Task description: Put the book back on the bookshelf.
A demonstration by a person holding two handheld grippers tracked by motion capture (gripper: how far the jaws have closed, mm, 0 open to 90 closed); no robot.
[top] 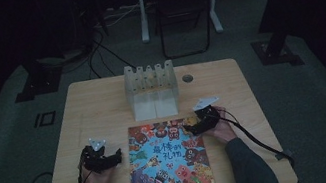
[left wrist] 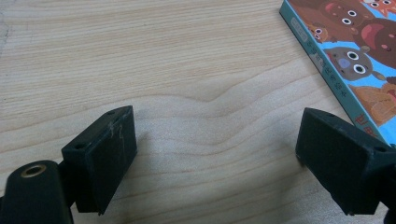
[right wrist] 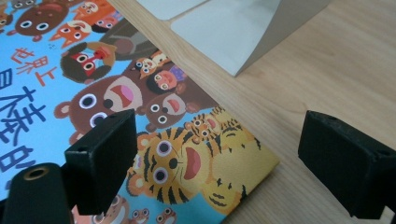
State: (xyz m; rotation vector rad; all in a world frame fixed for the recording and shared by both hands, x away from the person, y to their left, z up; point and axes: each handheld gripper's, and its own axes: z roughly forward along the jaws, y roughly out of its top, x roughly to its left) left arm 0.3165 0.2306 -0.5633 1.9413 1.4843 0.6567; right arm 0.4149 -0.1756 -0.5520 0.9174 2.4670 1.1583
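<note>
At the left of the table (top: 75, 94), the left gripper (top: 119, 156) rests low on the bare wood, jaws spread, nothing between them. Picture book's spine edge lies just to its right, apart from the pads; in the left gripper view the book's (left wrist: 348, 56) edge runs diagonally past the right-hand jaw, not between the two.

Centre: picture book (top: 167, 156) lies flat, cover up, long axis running away from the person, between the two grippers. Beyond it, a translucent slotted stand (top: 151, 88).

Right: the right gripper (top: 188, 128) is over the book's far right corner, jaws spread, pinching nothing. In the right gripper view (right wrist: 212, 154) that corner, with the tiger drawing, sits between the jaws.

Judgement: the right gripper is nearer to a hold; the corner lies directly ahead of it. The coming move turns on getting one jaw under that corner edge.
</note>
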